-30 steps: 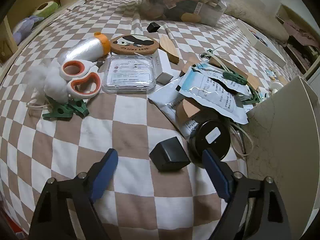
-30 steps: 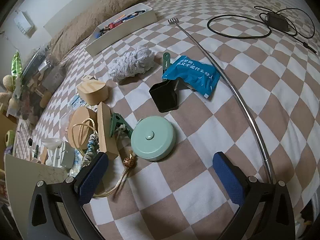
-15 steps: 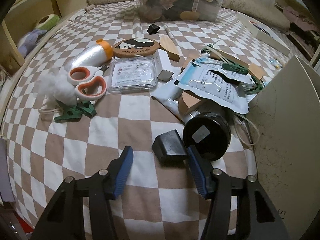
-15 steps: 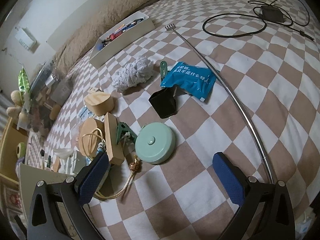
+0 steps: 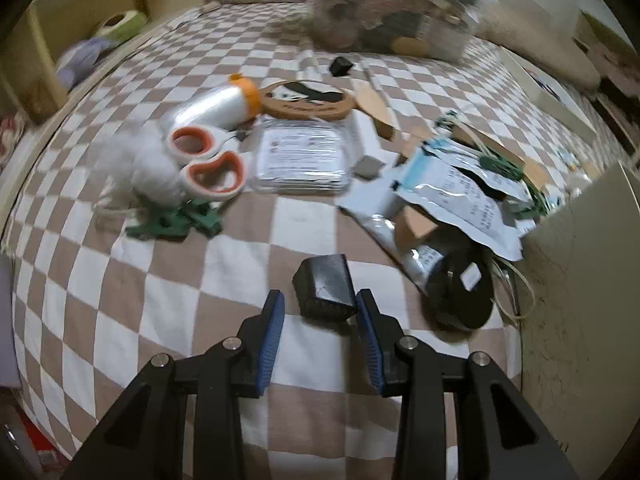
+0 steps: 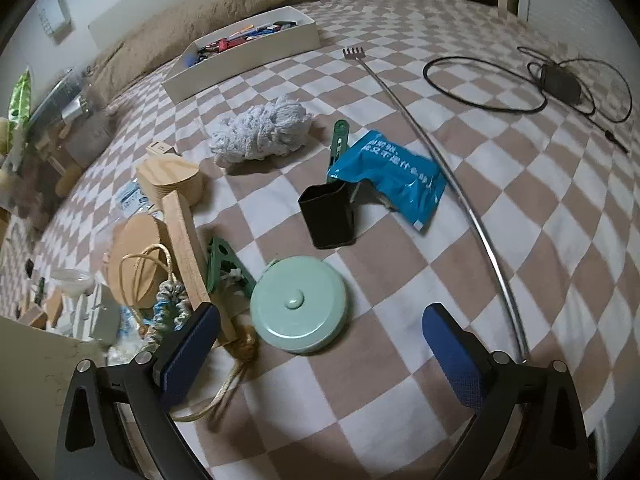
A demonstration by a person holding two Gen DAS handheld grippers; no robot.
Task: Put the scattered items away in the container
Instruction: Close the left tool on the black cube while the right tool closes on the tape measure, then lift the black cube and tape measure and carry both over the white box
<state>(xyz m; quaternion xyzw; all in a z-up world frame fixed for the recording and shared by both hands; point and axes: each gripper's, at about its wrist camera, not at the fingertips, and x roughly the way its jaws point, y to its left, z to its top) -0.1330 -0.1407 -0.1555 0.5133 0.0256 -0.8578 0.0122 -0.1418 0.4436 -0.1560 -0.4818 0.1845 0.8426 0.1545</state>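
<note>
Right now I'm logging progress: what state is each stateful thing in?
Left gripper: fingers just closing around the black box, left pad still clear of it.
Right gripper: open, empty.
Scissors: shut.
Green tin: lid on.
Black cup: tipped over.

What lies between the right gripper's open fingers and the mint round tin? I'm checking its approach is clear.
Only bare checkered bedspread separates the right gripper from the mint round tin, seen in the right wrist view.

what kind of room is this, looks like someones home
Probably a bedroom: everything lies on a brown-and-white checkered bedspread, a long tan fuzzy pillow runs along the wall, and a wooden shelf unit stands beside the bed.
</note>
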